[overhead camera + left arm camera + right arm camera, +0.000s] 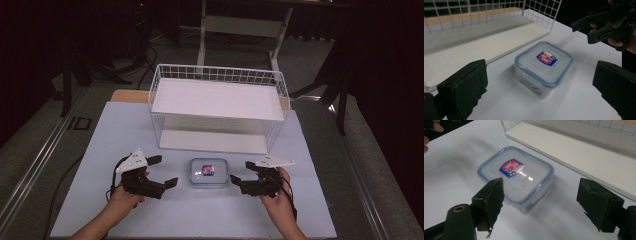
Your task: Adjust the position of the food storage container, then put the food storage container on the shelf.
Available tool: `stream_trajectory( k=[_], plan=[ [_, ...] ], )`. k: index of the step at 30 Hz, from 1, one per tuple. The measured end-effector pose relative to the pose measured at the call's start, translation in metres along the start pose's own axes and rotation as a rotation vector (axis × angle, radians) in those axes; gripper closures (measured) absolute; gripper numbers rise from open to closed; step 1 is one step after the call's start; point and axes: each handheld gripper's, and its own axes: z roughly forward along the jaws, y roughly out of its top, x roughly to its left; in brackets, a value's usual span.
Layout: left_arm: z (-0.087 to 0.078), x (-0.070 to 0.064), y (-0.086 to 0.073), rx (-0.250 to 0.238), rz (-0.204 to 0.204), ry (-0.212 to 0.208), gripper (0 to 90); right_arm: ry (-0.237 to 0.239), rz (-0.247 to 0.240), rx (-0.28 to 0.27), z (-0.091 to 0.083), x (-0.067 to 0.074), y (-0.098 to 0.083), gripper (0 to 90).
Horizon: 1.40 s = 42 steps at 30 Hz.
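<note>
Presently, entries run from the jaws outward.
Left gripper (162, 171): jaws spread wide, grasping nothing; it sits at 9 o'clock of the container, just beside it, apart.
Right gripper (241, 176): jaws likewise spread and empty; at 3 o'clock of the container, close, no contact seen.
Container (209, 172): clear lidded box with a blue seal rim and a red-and-blue label; it stands on the white table (100, 200) midway between the grippers, with the wire rack (220, 107) at its 12 o'clock.
Lid: seated flat, facing up; whether its clips are locked I cannot tell.
Long axis: nearly square, slightly longer from 9 to 3 o'clock in the high view; label upright toward the person.
Step in hand: by my judgement, the approach, both grippers flanking before a two-sided grasp.
Next move: likely closing in evenly on opposite walls, level, so the box does not skid or tilt.
</note>
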Motion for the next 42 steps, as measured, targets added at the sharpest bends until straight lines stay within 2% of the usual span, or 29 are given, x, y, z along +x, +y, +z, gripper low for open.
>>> stream_trajectory(
  k=[1,5,6,8,10,11,12,14,15,16,17,18,19,20,22,24,25,26,27,30,31,32,33,34,35,36,39,41,42],
  plan=[
    [0.004,-0.001,0.0,0.036,-0.006,0.002,0.7,0.009,0.002,0.003,0.003,0.0,0.001,20.6],
    [0.009,-0.003,-0.001,0.058,-0.022,-0.003,0.7,0.014,-0.013,-0.013,0.006,0.0,0.003,19.2],
    [0.011,-0.004,-0.001,0.057,-0.032,-0.001,0.7,0.008,-0.008,-0.014,0.006,0.0,0.003,18.2],
    [0.015,-0.006,-0.001,0.07,-0.08,-0.012,0.7,0.021,0.009,0.007,0.008,-0.001,0.004,14.9],
    [0.016,-0.006,-0.001,0.079,-0.094,-0.01,0.7,0.023,0.024,0.023,0.009,-0.001,0.004,13.2],
    [0.018,-0.007,0.0,0.085,-0.108,-0.013,0.7,0.038,0.064,0.044,0.014,-0.002,0.005,10.7],
    [0.019,-0.007,0.0,0.092,-0.12,-0.011,0.7,0.038,0.064,0.044,0.014,-0.002,0.005,10.7],
    [0.023,-0.007,0.002,0.111,-0.145,0.008,0.7,0.036,0.118,0.054,0.018,-0.004,0.008,10.7],
    [0.028,-0.005,0.004,0.138,-0.203,-0.008,0.6,0.069,0.188,0.075,0.022,-0.007,0.011,10.7],
    [0.028,-0.005,0.004,0.138,-0.203,-0.008,0.6,0.069,0.188,0.075,0.022,-0.007,0.011,10.7],
    [0.034,-0.003,0.006,0.17,-0.257,-0.027,0.7,0.101,0.243,0.093,0.026,-0.011,0.012,10.7],
    [0.034,-0.003,0.006,0.17,-0.257,-0.027,0.7,0.115,0.276,0.106,0.028,-0.013,0.012,10.7],
    [0.037,-0.002,0.007,0.18,-0.267,-0.03,0.7,0.115,0.276,0.106,0.028,-0.013,0.012,10.7],
    [0.045,-0.002,0.008,0.222,-0.276,-0.026,0.7,0.136,0.326,0.126,0.032,-0.017,0.012,10.7],
    [0.049,-0.002,0.008,0.233,-0.272,-0.026,0.7,0.13,0.343,0.131,0.034,-0.019,0.011,10.7],
    [0.059,0.002,0.005,0.251,-0.318,-0.039,0.7,0.142,0.4,0.152,0.039,-0.024,0.008,10.7],
    [0.059,0.002,0.005,0.251,-0.318,-0.039,0.7,0.159,0.432,0.157,0.041,-0.025,0.006,10.7],
    [0.062,0.004,0.004,0.257,-0.34,-0.036,0.7,0.175,0.458,0.162,0.042,-0.026,0.004,10.7],
    [0.064,0.006,0.003,0.258,-0.361,-0.048,0.7,0.175,0.458,0.162,0.042,-0.026,0.004,10.7],
    [0.075,0.012,-0.001,0.295,-0.435,-0.061,0.7,0.202,0.523,0.193,0.052,-0.028,0.001,11.9],
    [0.075,0.012,-0.001,0.295,-0.435,-0.061,0.7,0.202,0.523,0.193,0.052,-0.028,0.001,11.9],
    [0.078,0.013,-0.001,0.321,-0.452,-0.05,0.7,0.203,0.534,0.209,0.054,-0.028,0.001,15.0],
    [0.08,0.014,-0.002,0.337,-0.472,-0.045,1.8,0.191,0.545,0.232,0.059,-0.028,0.0,22.3],
    [0.082,0.015,-0.003,0.343,-0.482,-0.042,1.8,0.191,0.545,0.232,0.059,-0.028,0.0,22.3],
    [0.084,0.017,-0.004,0.34,-0.513,-0.04,11.6,0.198,0.58,0.248,0.062,-0.03,0.0,25.7],
    [0.084,0.017,-0.004,0.34,-0.513,-0.04,15.6,0.204,0.591,0.257,0.064,-0.031,-0.001,30.6],
    [0.087,0.018,-0.004,0.337,-0.517,-0.039,16.8,0.192,0.605,0.263,0.065,-0.031,-0.001,34.6],
    [0.087,0.019,-0.005,0.328,-0.53,-0.054,25.2,0.205,0.628,0.268,0.066,-0.032,-0.002,39.0],
    [0.088,0.02,-0.005,0.331,-0.537,-0.061,33.5,0.209,0.635,0.261,0.064,-0.032,-0.001,41.9]
  ],
)
